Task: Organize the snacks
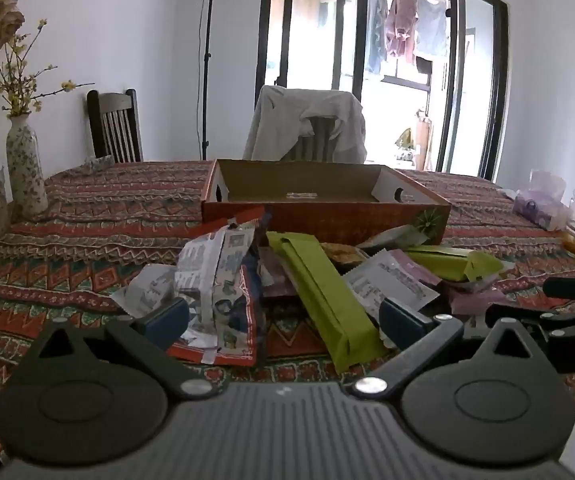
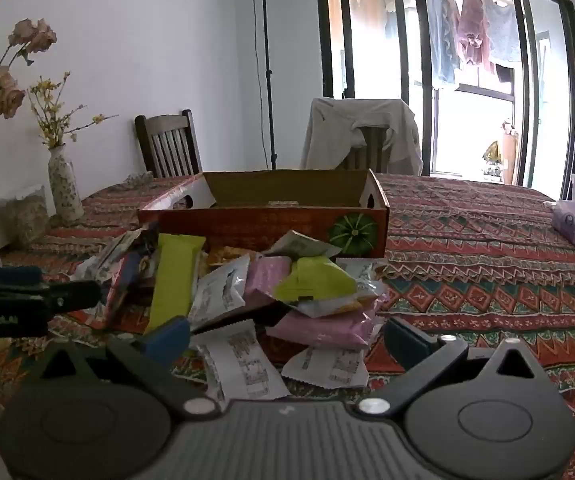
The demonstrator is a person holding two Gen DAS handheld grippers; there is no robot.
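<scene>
Left wrist view: snacks (image 1: 287,280) lie in a loose heap on the patterned cloth (image 1: 87,248), just in front of the box (image 1: 327,216), which stands open-topped and looks nearly empty, probably the place they are meant to go. The left gripper (image 1: 283,320) hangs low before the heap, level and pointing at the box, jaws spread wide and holding nothing; a green bar (image 1: 323,296) lies between its 2 fingers. The right gripper (image 2: 287,334) sits alongside in the same low, forward pose, also wide apart and empty, over a pink pack (image 2: 323,328) and white sachets (image 2: 243,364), though contact is hard to judge.
</scene>
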